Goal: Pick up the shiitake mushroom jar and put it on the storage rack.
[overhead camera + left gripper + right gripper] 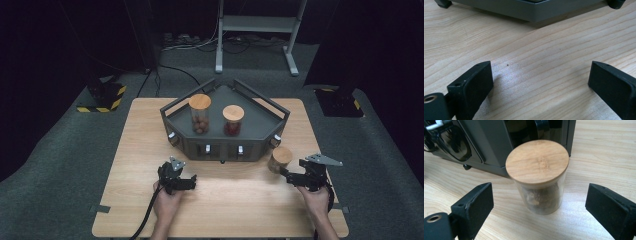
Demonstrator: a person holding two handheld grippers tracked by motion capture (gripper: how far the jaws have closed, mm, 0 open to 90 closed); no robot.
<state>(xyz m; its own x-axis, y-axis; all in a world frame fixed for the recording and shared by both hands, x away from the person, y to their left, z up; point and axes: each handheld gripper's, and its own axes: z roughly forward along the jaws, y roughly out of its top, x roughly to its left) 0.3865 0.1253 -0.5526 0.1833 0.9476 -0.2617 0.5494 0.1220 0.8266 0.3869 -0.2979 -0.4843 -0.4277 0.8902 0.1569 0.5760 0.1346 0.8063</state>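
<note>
From above I see a pale wooden desk (220,200) carrying a dark grey angular tray (260,131) with raised rails. Inside the tray stand two clear glass jars with round bamboo lids: a taller jar (200,114) holding brownish round pieces, and a shorter jar (233,120) holding something dark red.

A third jar (538,176) stands outside the tray, on the desk just beside the tray's front right corner. It is a short clear glass cylinder, upright, with a flat round bamboo lid (537,161) seated on top, and brown, lumpy contents that I cannot identify through the glass.

My right gripper (289,176) sits near this jar. In the right gripper view its fingers (472,207) are spread wide, one on each side of the jar, apart from the glass.

My left gripper (192,181) rests low over bare desk in front of the tray. The left gripper view shows its fingers (472,87) spread wide with wood grain between them and the tray's grey edge beyond.
</note>
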